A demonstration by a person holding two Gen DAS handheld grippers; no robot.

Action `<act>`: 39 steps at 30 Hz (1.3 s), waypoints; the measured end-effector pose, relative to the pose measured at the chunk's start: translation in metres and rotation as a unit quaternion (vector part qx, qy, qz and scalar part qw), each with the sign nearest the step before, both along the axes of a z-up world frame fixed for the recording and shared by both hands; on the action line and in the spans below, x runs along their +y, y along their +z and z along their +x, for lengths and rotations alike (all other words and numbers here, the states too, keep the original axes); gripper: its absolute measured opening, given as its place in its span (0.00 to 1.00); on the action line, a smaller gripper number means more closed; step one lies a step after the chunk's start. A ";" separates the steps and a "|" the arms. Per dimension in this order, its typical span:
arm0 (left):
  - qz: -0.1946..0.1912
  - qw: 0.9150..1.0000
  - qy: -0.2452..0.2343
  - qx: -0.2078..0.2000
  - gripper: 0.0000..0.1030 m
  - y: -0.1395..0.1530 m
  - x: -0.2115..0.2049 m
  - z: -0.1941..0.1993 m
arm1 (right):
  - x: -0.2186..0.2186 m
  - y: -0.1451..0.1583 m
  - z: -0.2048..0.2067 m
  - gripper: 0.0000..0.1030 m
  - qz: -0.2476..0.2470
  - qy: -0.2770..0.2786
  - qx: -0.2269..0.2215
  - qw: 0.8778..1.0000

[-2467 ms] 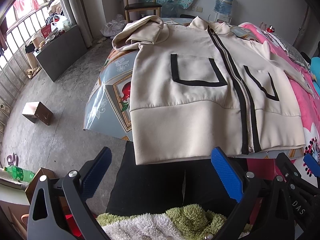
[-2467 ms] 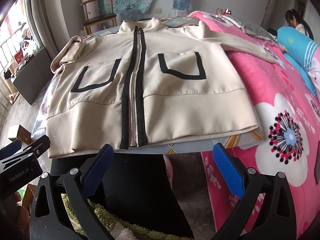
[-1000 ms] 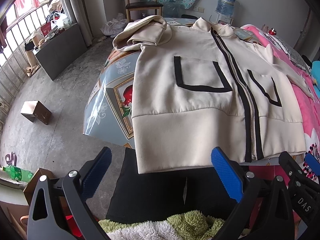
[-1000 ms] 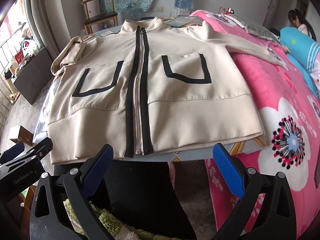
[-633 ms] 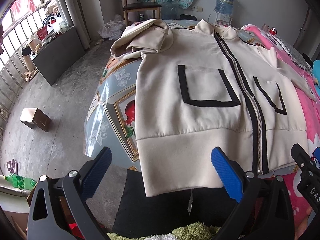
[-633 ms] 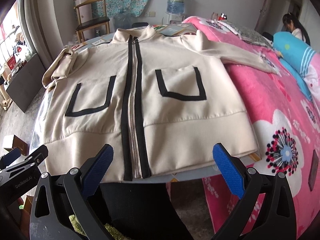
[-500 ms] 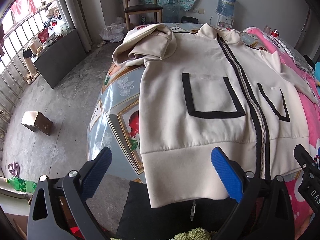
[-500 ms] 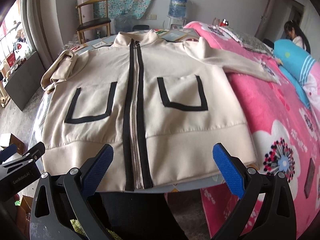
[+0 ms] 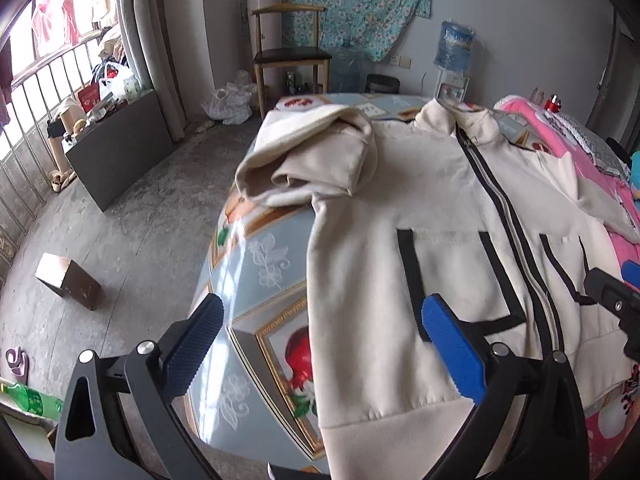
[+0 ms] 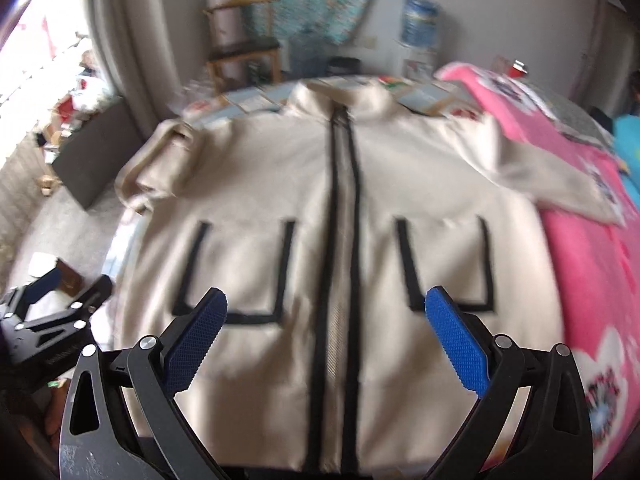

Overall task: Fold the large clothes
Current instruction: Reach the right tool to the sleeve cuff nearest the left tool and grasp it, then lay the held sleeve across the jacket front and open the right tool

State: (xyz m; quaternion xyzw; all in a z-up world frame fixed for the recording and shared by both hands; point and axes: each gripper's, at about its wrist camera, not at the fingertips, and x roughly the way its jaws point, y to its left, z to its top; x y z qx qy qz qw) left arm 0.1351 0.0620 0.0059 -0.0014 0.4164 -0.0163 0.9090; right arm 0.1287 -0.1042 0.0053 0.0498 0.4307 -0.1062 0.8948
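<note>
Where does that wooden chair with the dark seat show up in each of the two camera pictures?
Left wrist view: the wooden chair stands at the top, left of centre, against the far wall beyond the cream jacket.
Right wrist view: the chair is at the top, left of centre, blurred, behind the jacket's collar.
Shared landmark: the blue water bottle, right of the chair in both.

A jacket (image 9: 432, 208) lies flat on a table (image 9: 256, 264), its left sleeve (image 9: 312, 160) bunched at the table's edge. A bed (image 10: 580, 272) adjoins on the right. A chair (image 9: 292, 48) stands behind.
</note>
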 end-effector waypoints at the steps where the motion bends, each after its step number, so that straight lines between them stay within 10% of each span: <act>1: -0.002 1.000 0.000 -0.012 0.95 0.001 0.006 0.003 | 0.001 0.003 0.008 0.94 0.013 0.019 -0.010 1.000; 8: -0.075 0.997 -0.012 -0.023 0.95 -0.009 0.049 0.030 | 0.015 0.009 0.094 0.93 0.150 0.141 -0.045 0.978; 12: -0.102 0.995 -0.010 -0.020 0.95 -0.018 0.061 0.046 | 0.028 -0.023 0.163 0.93 0.284 0.182 0.001 0.941; 17: -0.096 0.995 0.022 0.001 0.95 -0.034 0.068 0.086 | 0.060 -0.065 0.230 0.71 0.286 0.192 0.059 0.937; 21: -0.106 0.993 0.034 0.044 0.95 -0.049 0.073 0.117 | 0.092 -0.093 0.257 0.19 0.226 0.200 0.110 0.947; 23: -0.100 0.993 0.031 0.054 0.95 -0.053 0.069 0.123 | 0.099 -0.096 0.261 0.09 0.199 0.199 0.117 0.952; 29: -0.095 0.993 0.015 0.071 0.95 -0.061 0.051 0.137 | 0.098 0.009 0.229 0.08 0.025 0.226 -0.017 0.974; 33: -0.076 0.994 0.006 0.075 0.95 -0.066 0.037 0.138 | 0.069 0.056 0.169 0.08 -0.158 0.224 -0.078 0.959; 39: -0.051 0.995 -0.009 0.082 0.95 -0.071 0.017 0.136 | 0.013 -0.030 0.094 0.10 -0.211 0.246 0.041 0.945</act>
